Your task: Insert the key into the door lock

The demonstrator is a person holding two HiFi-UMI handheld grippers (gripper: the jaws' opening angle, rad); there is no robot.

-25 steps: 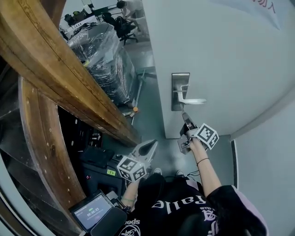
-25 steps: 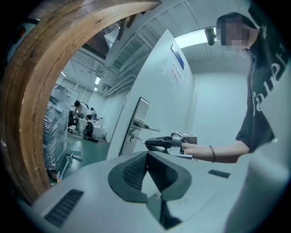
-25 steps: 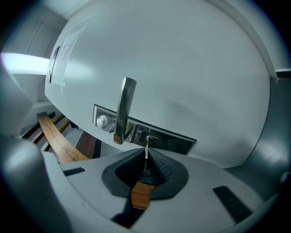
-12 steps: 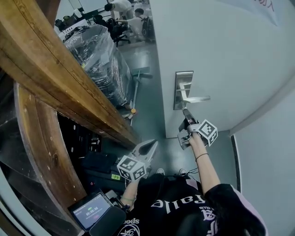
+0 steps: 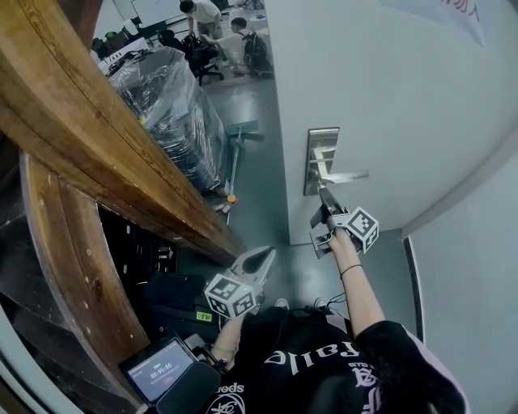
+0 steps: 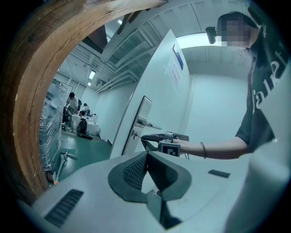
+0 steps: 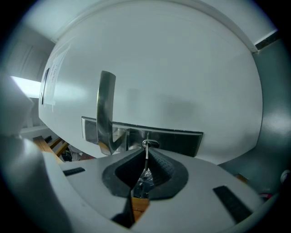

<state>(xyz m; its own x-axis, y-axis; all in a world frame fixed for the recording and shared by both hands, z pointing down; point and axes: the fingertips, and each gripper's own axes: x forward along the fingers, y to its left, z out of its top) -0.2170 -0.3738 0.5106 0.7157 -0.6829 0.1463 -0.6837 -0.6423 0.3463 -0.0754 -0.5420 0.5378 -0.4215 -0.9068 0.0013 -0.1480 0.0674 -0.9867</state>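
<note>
A steel lock plate (image 5: 321, 160) with a lever handle (image 5: 346, 175) sits on the white door (image 5: 388, 89). My right gripper (image 5: 324, 195) is just below the handle and is shut on a thin metal key (image 7: 146, 157). In the right gripper view the key's tip meets the round keyhole (image 7: 150, 144) in the lock plate (image 7: 182, 139), with the handle (image 7: 106, 109) to its left. My left gripper (image 5: 264, 256) hangs low and away from the door. Its jaws are shut, with nothing between them (image 6: 146, 157).
A curved wooden beam (image 5: 89, 129) fills the left side. Behind it stand a plastic-wrapped stack (image 5: 174, 113) and people at desks (image 5: 202, 16). A long-handled tool (image 5: 236, 158) lies on the green floor. A small screen (image 5: 162, 370) sits at the bottom left.
My right gripper has moved up a little with the key, closing on the lock plate below the handle. The left gripper has stayed where it was.
</note>
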